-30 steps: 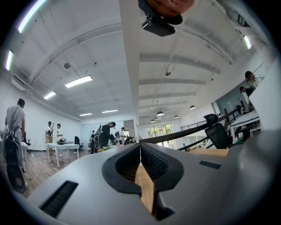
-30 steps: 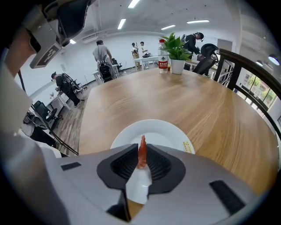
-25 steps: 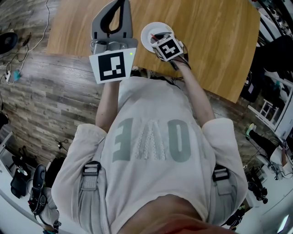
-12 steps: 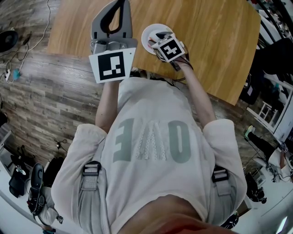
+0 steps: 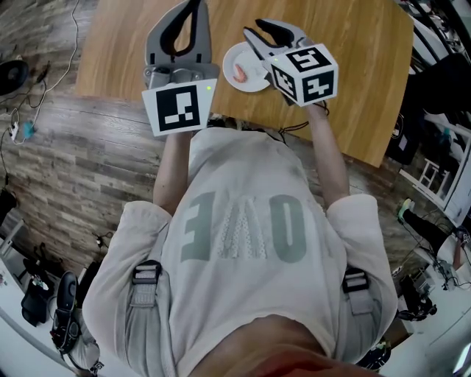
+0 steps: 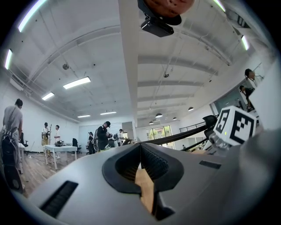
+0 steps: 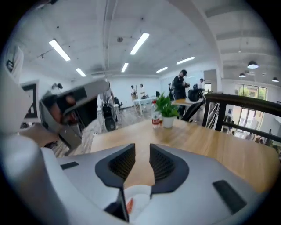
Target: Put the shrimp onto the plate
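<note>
A pink shrimp (image 5: 241,72) lies on the small white plate (image 5: 254,79) near the front edge of the wooden table (image 5: 346,44). My right gripper (image 5: 263,31) hangs above the plate's far right side, lifted off it. Its jaws stand apart with nothing between them, and they are closing. In the right gripper view the plate (image 7: 140,191) and shrimp (image 7: 130,205) show below the right gripper (image 7: 142,151). My left gripper (image 5: 193,11) is held left of the plate, shut and empty. In its own view, the left gripper (image 6: 140,147) points up at the ceiling.
A potted plant (image 7: 166,110) and a bottle (image 7: 154,117) stand at the table's far end. The table's front edge (image 5: 147,87) runs just ahead of the person's body. People stand around tables in the background (image 6: 103,136). A dark railing (image 7: 237,110) is on the right.
My right gripper rose from the plate and drew back to the right, its jaws parting. The shrimp now lies uncovered on the plate. The left gripper stayed put.
</note>
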`<state>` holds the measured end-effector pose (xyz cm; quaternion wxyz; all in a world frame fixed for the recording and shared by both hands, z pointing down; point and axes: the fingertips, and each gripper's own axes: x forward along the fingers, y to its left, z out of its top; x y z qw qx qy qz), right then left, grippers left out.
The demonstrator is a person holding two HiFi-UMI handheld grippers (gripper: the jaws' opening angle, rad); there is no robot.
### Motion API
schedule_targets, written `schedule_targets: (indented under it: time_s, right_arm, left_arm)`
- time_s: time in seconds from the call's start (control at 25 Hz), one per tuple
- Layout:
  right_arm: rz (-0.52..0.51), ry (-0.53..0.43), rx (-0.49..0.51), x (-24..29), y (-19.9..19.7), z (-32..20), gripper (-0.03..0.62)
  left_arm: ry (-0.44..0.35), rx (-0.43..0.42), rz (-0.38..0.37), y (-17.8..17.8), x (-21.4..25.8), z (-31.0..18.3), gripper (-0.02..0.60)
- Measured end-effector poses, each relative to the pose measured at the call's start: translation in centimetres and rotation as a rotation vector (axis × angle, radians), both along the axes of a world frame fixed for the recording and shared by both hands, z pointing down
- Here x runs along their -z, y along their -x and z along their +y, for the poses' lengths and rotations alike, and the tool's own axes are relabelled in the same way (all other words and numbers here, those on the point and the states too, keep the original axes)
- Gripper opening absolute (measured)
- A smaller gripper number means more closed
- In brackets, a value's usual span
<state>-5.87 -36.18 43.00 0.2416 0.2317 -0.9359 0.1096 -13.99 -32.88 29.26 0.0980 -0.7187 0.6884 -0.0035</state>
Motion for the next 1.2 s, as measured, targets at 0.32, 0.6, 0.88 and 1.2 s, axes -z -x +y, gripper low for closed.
schedule_targets:
  time_s: [0.32, 0.6, 0.88, 1.2]
  right_arm:
    - [-0.35, -0.366, -0.219, 13.6, -3.1, 0.4, 0.018]
    - [-0.406, -0.451, -0.292, 16.2, -6.6, 1.7, 0.017]
    - [-0.37, -0.428, -0.343, 14.6, -8.2, 1.3, 0.017]
    - [-0.353, -0.389, -0.392, 13.3, -9.6, 1.2, 0.017]
  left_arm:
    - [-0.062, -0.043, 0.007, -1.0, 2.4, -0.4, 0.009]
    - [-0.101, -0.086, -0.006, -3.5, 4.6, -0.8, 0.011]
    - [-0.099, -0.127, -0.04, -5.1, 5.0, -1.6, 0.009]
    - [-0.096, -0.153, -0.053, -6.4, 5.0, -1.5, 0.009]
